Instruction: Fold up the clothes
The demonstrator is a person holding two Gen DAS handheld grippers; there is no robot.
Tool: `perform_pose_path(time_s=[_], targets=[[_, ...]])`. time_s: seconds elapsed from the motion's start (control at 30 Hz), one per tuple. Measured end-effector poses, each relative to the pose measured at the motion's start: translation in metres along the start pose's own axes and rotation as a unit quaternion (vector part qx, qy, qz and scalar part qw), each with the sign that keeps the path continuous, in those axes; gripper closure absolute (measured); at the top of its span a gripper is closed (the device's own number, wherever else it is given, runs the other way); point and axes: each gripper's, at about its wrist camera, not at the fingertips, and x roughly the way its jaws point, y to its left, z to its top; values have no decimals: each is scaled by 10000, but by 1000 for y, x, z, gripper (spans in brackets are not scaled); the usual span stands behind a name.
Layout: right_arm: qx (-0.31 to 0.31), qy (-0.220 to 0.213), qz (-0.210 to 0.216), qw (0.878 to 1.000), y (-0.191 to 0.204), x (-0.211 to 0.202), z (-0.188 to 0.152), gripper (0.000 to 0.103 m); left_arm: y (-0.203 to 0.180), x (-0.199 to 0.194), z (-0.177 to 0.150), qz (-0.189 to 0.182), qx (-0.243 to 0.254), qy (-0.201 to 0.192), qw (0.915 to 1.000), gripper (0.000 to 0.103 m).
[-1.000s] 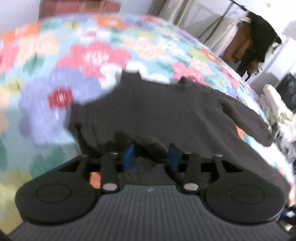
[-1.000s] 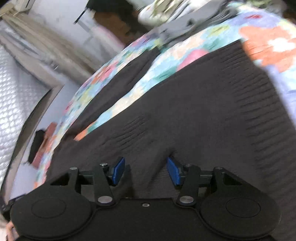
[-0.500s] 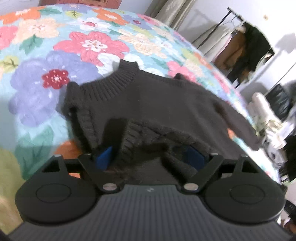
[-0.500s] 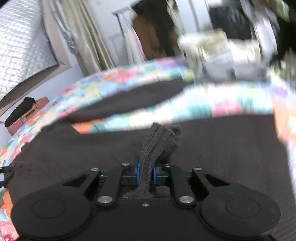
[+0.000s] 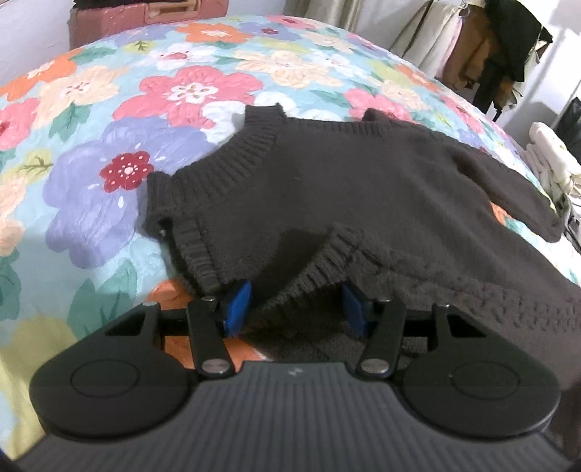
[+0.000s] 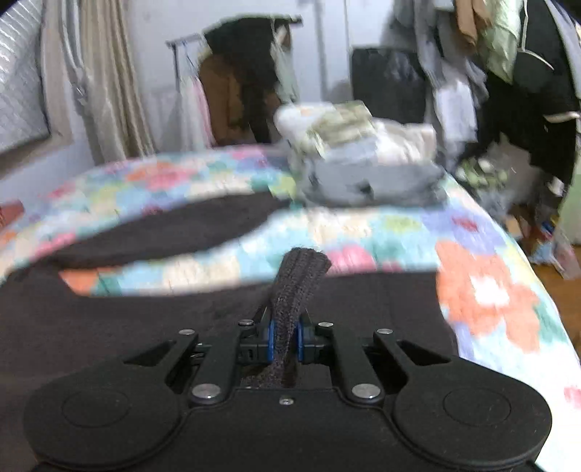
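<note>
A dark brown knit sweater (image 5: 363, 188) lies spread on the floral bedspread (image 5: 109, 145), collar toward the far side. My left gripper (image 5: 296, 308) is open at the sweater's near side, where a ribbed cuff (image 5: 326, 261) lies between its blue pads without being clamped. In the right wrist view the sweater (image 6: 109, 326) fills the near bed, one sleeve (image 6: 163, 232) stretched away to the left. My right gripper (image 6: 285, 343) is shut on a raised fold of the sweater's knit (image 6: 297, 276).
A stack of folded clothes (image 6: 363, 163) sits at the far end of the bed. A clothes rack (image 6: 236, 83) with hanging garments stands behind it, and more clothes hang at right. A reddish case (image 5: 145, 18) stands beyond the bed in the left wrist view.
My left gripper opened and let go of the sleeve cuff, which now lies loose on the sweater. My right gripper closed on a fold of the sweater and lifted it, tilting up.
</note>
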Motion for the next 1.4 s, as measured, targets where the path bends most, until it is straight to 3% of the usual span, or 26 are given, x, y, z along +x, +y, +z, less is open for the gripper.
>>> perform_pose_path(time_s=[0.13,0.27,0.33,0.4,0.47,0.53,0.6,0.67,0.73,0.8,0.9,0.93,1.0,1.03,1.1,1.17,1.3,1.4], targets=[[755,344,17,9966,-15,35,9,83,6,-8,5,-471,-293,-100,9984,45],[1231,1137,-562,9843,-30,72,-15,83,5,-10,6,-781,-374,-113,9962,45],[1558,1069,-505,9807,-37,68,-24,84,1,-11,6,-861,-279,-168,9958,44],[1392,938,-405,9850,-35,60,-23,84,-4,-10,5,-941,-168,-165,9953,38],[1199,1011,-326,9871,-36,59,-23,74,-12,-3,2,-793,119,-25,9968,32],[1377,1223,-330,9823,-44,59,-26,65,-20,6,-3,-409,459,42,9981,32],[1797,1362,62,9742,-46,52,-35,59,-25,8,-6,-269,579,26,9980,34],[2136,1510,574,9635,-44,44,-45,46,-27,4,-3,-310,545,25,9980,34],[2321,1652,989,9535,-39,38,-56,46,-25,3,-2,-317,434,26,9985,38],[2088,1773,1135,9550,-23,38,-64,44,-22,7,-3,-175,405,41,9990,50],[1444,1938,1214,9627,8,46,-65,34,-22,12,-3,-99,392,83,9991,52],[1136,1974,1160,9668,19,50,-63,37,-23,12,-2,-91,370,98,9992,52],[299,1875,1048,9762,42,50,-55,76,-24,8,0,-94,362,98,9993,54],[-63,1736,1092,9787,52,44,-51,87,-24,7,0,-91,358,84,9993,59],[-483,1254,1122,9846,63,23,-42,89,-23,3,0,-78,370,61,9993,69],[-516,1037,890,9893,62,6,-38,89,-22,2,1,-62,421,72,9991,71],[-325,1557,525,9859,45,25,-54,90,-23,6,1,17,507,140,9986,71],[-70,1728,526,9835,39,31,-63,87,-27,6,1,89,599,187,9980,71]])
